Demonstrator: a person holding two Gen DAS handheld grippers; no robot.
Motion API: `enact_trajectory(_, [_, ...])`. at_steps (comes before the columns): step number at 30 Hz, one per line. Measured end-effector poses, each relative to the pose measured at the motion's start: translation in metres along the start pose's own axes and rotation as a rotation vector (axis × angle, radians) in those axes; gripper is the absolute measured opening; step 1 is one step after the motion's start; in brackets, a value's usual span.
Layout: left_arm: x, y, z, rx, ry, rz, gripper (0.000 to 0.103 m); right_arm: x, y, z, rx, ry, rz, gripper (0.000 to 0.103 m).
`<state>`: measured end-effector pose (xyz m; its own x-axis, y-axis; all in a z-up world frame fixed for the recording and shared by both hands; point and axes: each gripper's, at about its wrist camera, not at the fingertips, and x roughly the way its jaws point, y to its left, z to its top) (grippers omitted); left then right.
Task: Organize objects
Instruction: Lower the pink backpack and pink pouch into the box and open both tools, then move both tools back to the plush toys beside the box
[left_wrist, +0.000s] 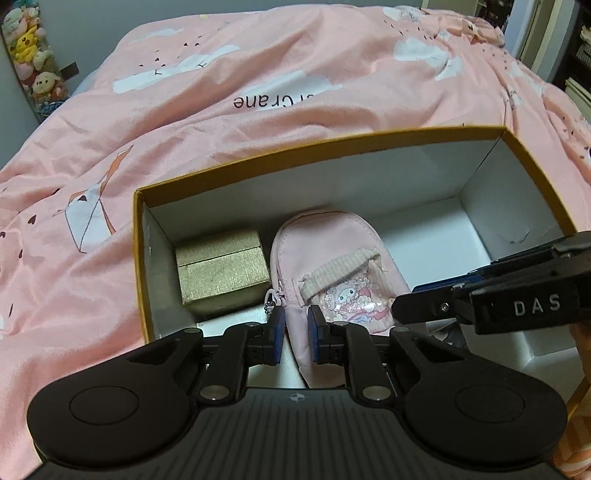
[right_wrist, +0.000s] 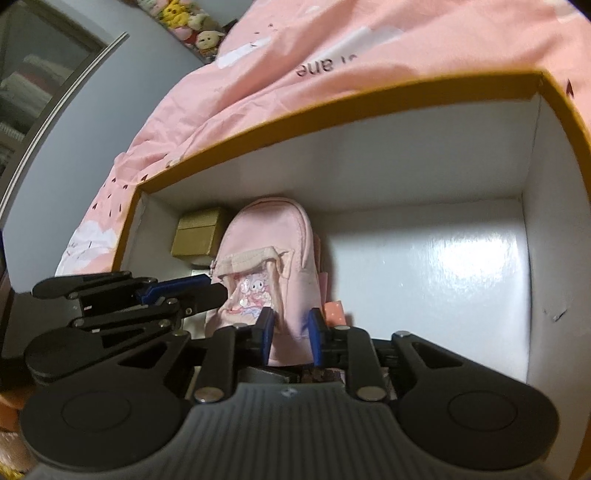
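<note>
Pink bedding (left_wrist: 258, 122) fills the background, and on the bed sits an open box (left_wrist: 317, 151) with mustard-coloured walls and a white inside. My left gripper (left_wrist: 296, 334) is clamped on the near left edge of the pink pouch (left_wrist: 332, 258), pads pressing the fabric from either side; my right gripper (right_wrist: 291, 334) is clamped on the same near end, further to the right. Both hands hold it about equally close, so neither leads. I see the pouch inside the box, left of centre, its long axis running from my grippers towards the far wall, with the gold box (left_wrist: 221, 273) just beside it on the left and bare floor to the right. I judge the next move is to let it settle and release. Readable writing: "DAS" on the right gripper's body in the left view, upside-down "Crane" on the bedding, and a cartoon print on the pouch pocket.
</note>
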<state>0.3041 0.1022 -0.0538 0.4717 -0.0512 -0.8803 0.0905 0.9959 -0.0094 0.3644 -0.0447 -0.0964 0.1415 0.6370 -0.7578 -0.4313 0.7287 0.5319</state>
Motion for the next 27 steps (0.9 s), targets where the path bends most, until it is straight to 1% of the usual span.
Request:
enact_trajectory(2, [-0.006,0.001,-0.001,-0.013,-0.012,-0.004,0.019,-0.007,0.006,-0.002,-0.040,-0.021,-0.013,0.029])
enact_trajectory(3, [-0.009,0.001,-0.003,-0.017,-0.019,-0.006,0.019,-0.010,0.009,-0.003,-0.061,-0.031,-0.021,0.035])
enact_trajectory(5, [-0.021,-0.001,-0.006,-0.021,-0.047,-0.012,0.019,-0.021,0.016,-0.007,-0.110,-0.058,-0.040,0.037])
enact_trajectory(6, [-0.029,-0.003,-0.008,-0.023,-0.069,-0.018,0.019,-0.027,0.019,-0.009,-0.134,-0.072,-0.046,0.038])
enact_trajectory(8, [-0.049,-0.008,-0.014,-0.033,-0.122,-0.033,0.019,-0.044,0.026,-0.016,-0.190,-0.110,-0.060,0.046])
enact_trajectory(9, [-0.060,-0.011,-0.017,-0.036,-0.152,-0.045,0.020,-0.053,0.029,-0.021,-0.220,-0.136,-0.066,0.052])
enact_trajectory(10, [-0.072,-0.015,-0.022,-0.039,-0.183,-0.060,0.022,-0.064,0.033,-0.027,-0.252,-0.165,-0.077,0.055])
enact_trajectory(11, [-0.083,-0.019,-0.027,-0.044,-0.210,-0.074,0.024,-0.074,0.036,-0.033,-0.274,-0.191,-0.088,0.057])
enact_trajectory(14, [-0.113,-0.035,-0.044,-0.059,-0.276,-0.123,0.025,-0.106,0.041,-0.055,-0.316,-0.271,-0.131,0.057])
enact_trajectory(17, [-0.133,-0.052,-0.066,-0.080,-0.317,-0.188,0.025,-0.132,0.040,-0.083,-0.331,-0.340,-0.183,0.057])
enact_trajectory(18, [-0.137,-0.058,-0.075,-0.088,-0.327,-0.210,0.025,-0.139,0.039,-0.092,-0.335,-0.351,-0.199,0.057])
enact_trajectory(21, [-0.139,-0.069,-0.097,-0.118,-0.321,-0.255,0.025,-0.157,0.034,-0.124,-0.342,-0.375,-0.258,0.057])
enact_trajectory(24, [-0.126,-0.076,-0.117,-0.176,-0.261,-0.298,0.025,-0.172,0.025,-0.153,-0.303,-0.357,-0.313,0.057])
enact_trajectory(25, [-0.119,-0.078,-0.124,-0.198,-0.232,-0.311,0.025,-0.174,0.021,-0.162,-0.277,-0.342,-0.314,0.057])
enact_trajectory(27, [-0.106,-0.085,-0.135,-0.223,-0.190,-0.308,0.025,-0.176,0.011,-0.174,-0.220,-0.299,-0.298,0.057])
